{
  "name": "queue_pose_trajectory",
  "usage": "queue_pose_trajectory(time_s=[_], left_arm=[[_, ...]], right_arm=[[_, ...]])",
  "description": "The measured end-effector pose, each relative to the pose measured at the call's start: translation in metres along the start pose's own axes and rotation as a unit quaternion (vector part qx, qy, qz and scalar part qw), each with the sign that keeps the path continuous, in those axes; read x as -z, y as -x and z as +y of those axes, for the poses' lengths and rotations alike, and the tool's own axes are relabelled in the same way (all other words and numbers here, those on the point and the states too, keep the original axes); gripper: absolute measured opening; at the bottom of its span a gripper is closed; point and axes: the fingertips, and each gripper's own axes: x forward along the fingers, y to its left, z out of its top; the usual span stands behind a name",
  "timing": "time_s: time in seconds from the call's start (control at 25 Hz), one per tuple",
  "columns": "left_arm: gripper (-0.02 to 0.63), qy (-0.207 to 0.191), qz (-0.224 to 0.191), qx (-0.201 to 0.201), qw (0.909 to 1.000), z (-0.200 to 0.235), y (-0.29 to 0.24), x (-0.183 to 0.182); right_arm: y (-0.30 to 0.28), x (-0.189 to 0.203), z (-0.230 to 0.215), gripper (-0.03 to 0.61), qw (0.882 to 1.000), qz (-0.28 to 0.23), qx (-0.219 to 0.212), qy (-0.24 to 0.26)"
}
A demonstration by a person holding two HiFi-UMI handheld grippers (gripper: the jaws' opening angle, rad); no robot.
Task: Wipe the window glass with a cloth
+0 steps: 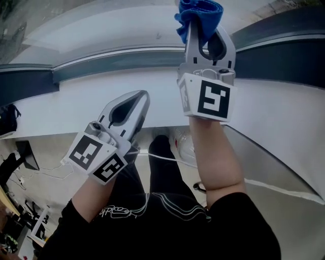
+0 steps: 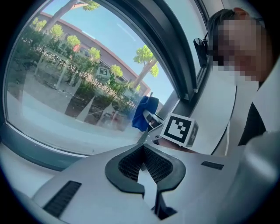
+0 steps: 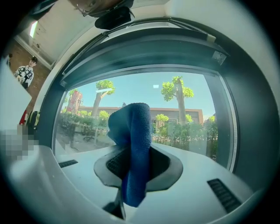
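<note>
A blue cloth (image 1: pixel 198 15) is bunched in my right gripper (image 1: pixel 201 30), which is raised to the window glass (image 1: pixel 101 23) at the top of the head view. In the right gripper view the blue cloth (image 3: pixel 133 144) sits clamped between the jaws of the right gripper (image 3: pixel 131 155) and rises in front of the glass (image 3: pixel 183 113). My left gripper (image 1: pixel 141 97) is lower and to the left, over the white sill (image 1: pixel 61 109), shut with nothing in it. From the left gripper (image 2: pixel 142 146) I see the cloth (image 2: pixel 143 113) against the glass (image 2: pixel 65 78).
A dark window frame (image 1: pixel 30 84) runs along the base of the glass, with the frame's upright (image 2: pixel 175 57) at the right of the pane. A white cable (image 1: pixel 167 158) hangs below the sill by my legs. Desks and gear (image 1: pixel 20 162) stand on the floor at the lower left.
</note>
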Motion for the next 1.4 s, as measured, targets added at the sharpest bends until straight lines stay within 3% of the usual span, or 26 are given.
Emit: queue_pose_trajectory(time_s=[0.28,0.56,0.72,1.08,1.4], left_arm=[[0.006,-0.012,0.018,0.02,0.9996,-0.031,-0.046,0.015],[0.006,-0.024,0.037,0.041,0.9982,-0.062,-0.086,0.027],[0.006,-0.028,0.047,0.051,0.9972,-0.07,-0.097,0.033],[0.006,-0.029,0.046,0.054,0.997,-0.068,-0.094,0.03],[0.006,-0.019,0.025,0.032,0.999,-0.038,-0.05,0.015]], right_arm=[[0.014,0.014,-0.076,0.067,0.999,0.0,0.039,0.0],[0.037,0.03,-0.164,0.067,0.994,0.009,0.105,-0.006],[0.043,0.034,-0.193,0.067,0.991,0.011,0.134,-0.006],[0.042,0.034,-0.199,0.067,0.989,0.015,0.143,-0.018],[0.046,0.027,-0.143,0.067,0.992,0.016,0.123,-0.023]])
